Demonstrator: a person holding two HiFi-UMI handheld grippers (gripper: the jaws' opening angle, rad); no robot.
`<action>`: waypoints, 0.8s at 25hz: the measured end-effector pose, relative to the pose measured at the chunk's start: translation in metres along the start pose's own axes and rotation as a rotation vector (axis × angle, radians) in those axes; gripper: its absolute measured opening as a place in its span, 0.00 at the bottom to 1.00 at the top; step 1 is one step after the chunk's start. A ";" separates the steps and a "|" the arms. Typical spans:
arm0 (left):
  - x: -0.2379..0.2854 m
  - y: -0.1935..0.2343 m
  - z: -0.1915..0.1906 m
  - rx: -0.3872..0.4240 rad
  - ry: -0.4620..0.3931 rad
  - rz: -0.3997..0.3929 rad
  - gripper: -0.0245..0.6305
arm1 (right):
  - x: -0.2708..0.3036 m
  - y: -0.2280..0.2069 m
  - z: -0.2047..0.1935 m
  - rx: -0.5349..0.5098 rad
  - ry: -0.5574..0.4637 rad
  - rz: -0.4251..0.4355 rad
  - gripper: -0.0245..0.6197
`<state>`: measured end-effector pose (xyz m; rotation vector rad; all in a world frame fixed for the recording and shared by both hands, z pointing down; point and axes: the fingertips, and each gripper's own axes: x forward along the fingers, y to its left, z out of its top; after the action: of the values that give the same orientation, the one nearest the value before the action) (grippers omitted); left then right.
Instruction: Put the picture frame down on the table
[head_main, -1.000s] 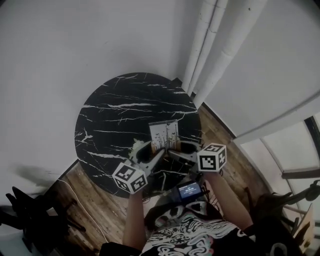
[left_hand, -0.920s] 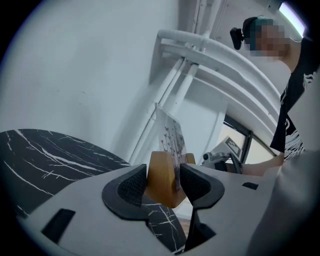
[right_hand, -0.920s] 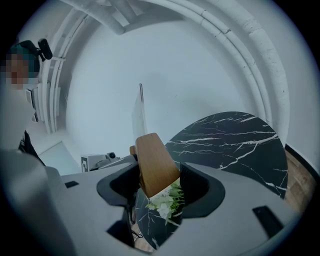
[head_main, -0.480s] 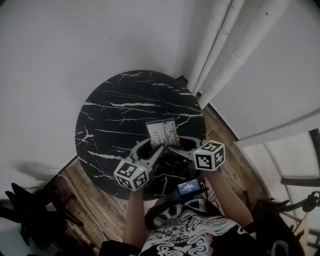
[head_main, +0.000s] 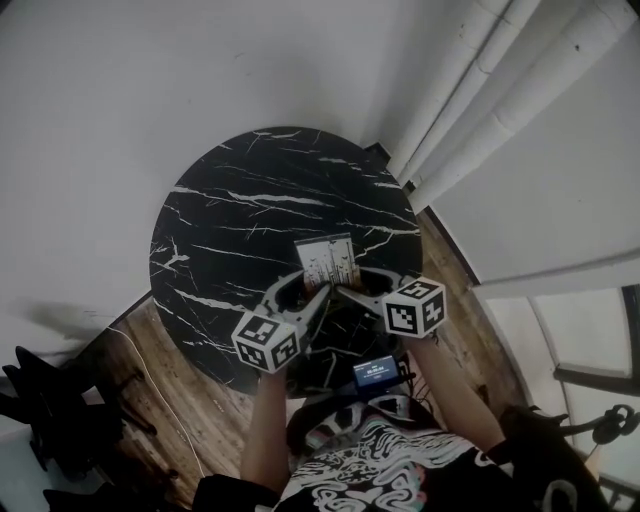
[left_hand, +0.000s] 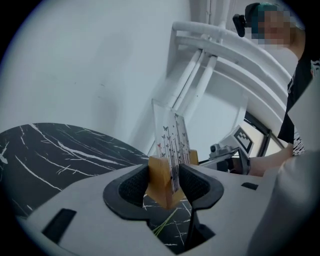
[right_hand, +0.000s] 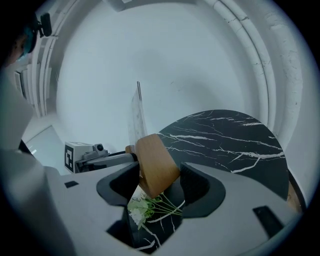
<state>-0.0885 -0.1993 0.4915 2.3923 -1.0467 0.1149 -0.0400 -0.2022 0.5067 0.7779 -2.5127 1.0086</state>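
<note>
The picture frame (head_main: 328, 262) is a clear upright pane printed with small butterflies, standing on two wooden feet. It is over the near part of the round black marble table (head_main: 240, 220). My left gripper (head_main: 318, 297) is shut on the frame's left wooden foot (left_hand: 161, 182). My right gripper (head_main: 342, 294) is shut on the other wooden foot (right_hand: 155, 161). In the left gripper view the pane (left_hand: 172, 140) rises above the jaws. I cannot tell whether the feet touch the tabletop.
White flowers with green stems (right_hand: 142, 206) lie on the table under the right jaws. White pipes (head_main: 470, 90) run down the wall beyond the table. Wooden floor (head_main: 170, 400) surrounds the table, with a dark object (head_main: 50, 400) at the left.
The head view has shifted a little, so the table sits slightly differently in it. Both grippers still hold the frame at the table's near edge, hardly moved.
</note>
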 end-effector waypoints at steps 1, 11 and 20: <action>0.001 0.003 -0.001 0.000 0.005 0.010 0.35 | 0.002 -0.003 0.000 -0.006 0.006 -0.012 0.39; 0.011 0.023 -0.013 -0.022 0.026 0.048 0.31 | 0.019 -0.021 -0.005 -0.032 0.042 -0.049 0.39; 0.023 0.031 -0.033 0.016 0.100 0.072 0.31 | 0.029 -0.039 -0.022 -0.048 0.088 -0.056 0.39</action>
<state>-0.0899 -0.2153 0.5394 2.3382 -1.0888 0.2666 -0.0379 -0.2206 0.5562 0.7686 -2.4173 0.9396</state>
